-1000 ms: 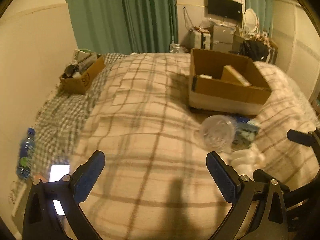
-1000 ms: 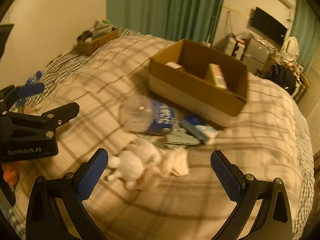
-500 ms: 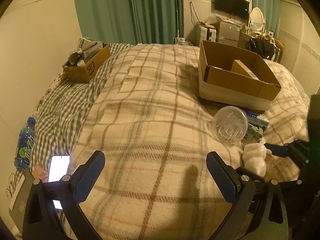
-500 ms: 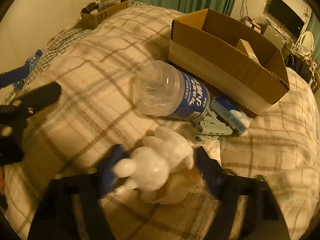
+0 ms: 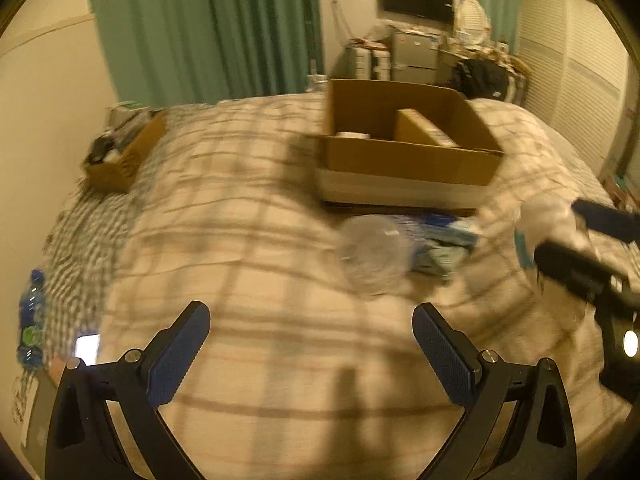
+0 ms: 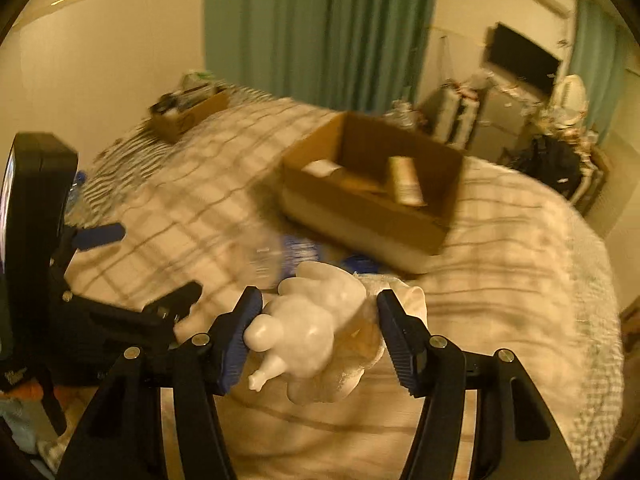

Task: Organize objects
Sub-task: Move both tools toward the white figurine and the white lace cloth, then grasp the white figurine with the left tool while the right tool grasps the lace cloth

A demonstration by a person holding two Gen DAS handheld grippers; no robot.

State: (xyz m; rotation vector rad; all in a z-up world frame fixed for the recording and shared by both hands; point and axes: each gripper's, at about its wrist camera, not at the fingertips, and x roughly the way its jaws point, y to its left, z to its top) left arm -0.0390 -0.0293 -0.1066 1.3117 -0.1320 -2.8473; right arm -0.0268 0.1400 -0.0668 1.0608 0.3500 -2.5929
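One white figurine (image 6: 308, 320) gripped by the right gripper (image 6: 316, 330).
Left gripper (image 5: 310, 354) spread, empty; two cardboard boxes (image 5: 408, 148) (image 5: 124, 160), one plastic bottle (image 5: 374, 254) on the bed (image 5: 240, 240).

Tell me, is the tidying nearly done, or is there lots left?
Some is done: the big cardboard box already holds a few things. Right now the right gripper is shut on the white toy figure, lifted off the bed. The left gripper is open and holds nothing. Still left: the clear bottle and the blurry blue items lying in front of the box.
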